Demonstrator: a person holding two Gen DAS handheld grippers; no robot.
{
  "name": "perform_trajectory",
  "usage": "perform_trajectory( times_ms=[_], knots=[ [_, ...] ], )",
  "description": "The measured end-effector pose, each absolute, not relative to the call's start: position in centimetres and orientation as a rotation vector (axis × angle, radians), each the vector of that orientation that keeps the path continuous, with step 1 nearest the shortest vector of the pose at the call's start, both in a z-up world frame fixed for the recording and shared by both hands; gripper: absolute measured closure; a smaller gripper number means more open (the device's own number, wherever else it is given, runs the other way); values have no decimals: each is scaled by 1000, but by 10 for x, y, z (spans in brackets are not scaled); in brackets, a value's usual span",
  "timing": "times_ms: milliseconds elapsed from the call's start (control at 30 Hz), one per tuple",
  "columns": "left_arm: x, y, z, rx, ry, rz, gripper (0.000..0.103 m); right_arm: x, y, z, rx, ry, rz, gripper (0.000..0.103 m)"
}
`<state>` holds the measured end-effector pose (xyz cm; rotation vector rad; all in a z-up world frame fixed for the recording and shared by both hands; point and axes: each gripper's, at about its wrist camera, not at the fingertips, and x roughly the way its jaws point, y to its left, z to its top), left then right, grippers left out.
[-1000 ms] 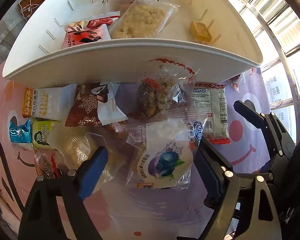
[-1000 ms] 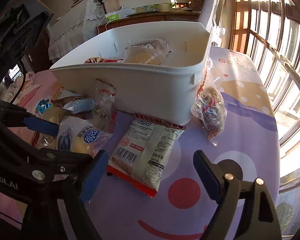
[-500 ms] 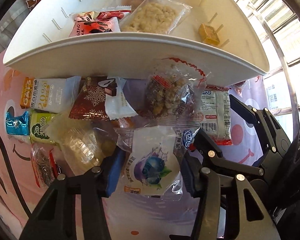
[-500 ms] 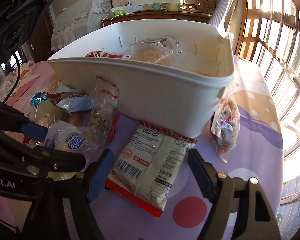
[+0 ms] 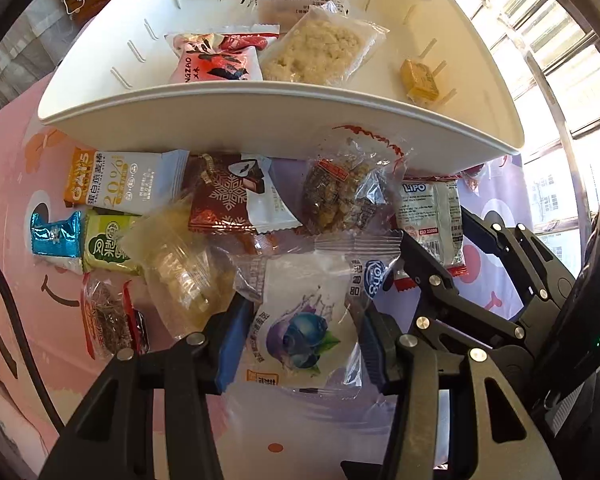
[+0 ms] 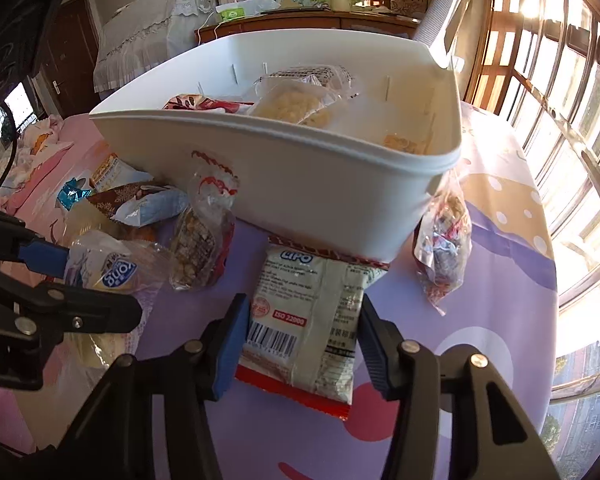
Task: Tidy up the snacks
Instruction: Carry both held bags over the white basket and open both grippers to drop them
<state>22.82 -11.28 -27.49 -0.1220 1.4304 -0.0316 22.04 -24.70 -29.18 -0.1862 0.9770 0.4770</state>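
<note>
A white bin (image 5: 284, 116) stands on the table and holds several snack packets; it also shows in the right wrist view (image 6: 308, 176). My left gripper (image 5: 300, 340) has its jaws closed against both sides of a blueberry snack packet (image 5: 304, 324) lying on the table. My right gripper (image 6: 302, 340) has its jaws pressed on both sides of a Lipo cracker packet (image 6: 312, 308), whose far end lies under the bin's front edge. The Lipo packet also shows in the left wrist view (image 5: 430, 216).
Loose snacks lie in front of the bin: an oats bar (image 5: 120, 180), a brown snowflake packet (image 5: 224, 200), a clear nut-cluster bag (image 5: 340, 192), a yellow clear bag (image 5: 176, 268), a blue candy (image 5: 56, 236). Another clear bag (image 6: 444, 248) leans at the bin's right corner.
Both grippers moved forward and closed in, from wide open around their packets to jaws touching the blueberry packet and the Lipo packet.
</note>
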Motion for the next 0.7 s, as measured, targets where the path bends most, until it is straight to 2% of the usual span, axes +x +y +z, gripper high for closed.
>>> perform_trajectory(
  times_ms=[367,700],
  knots=[
    [213,-105,-218,-64,1359,-20,54,197,-251,-280,-202,1026,467,53],
    [211,-77,-166,-16,1290,-30,54,175,-237,-230,-205,956,507,53]
  ],
)
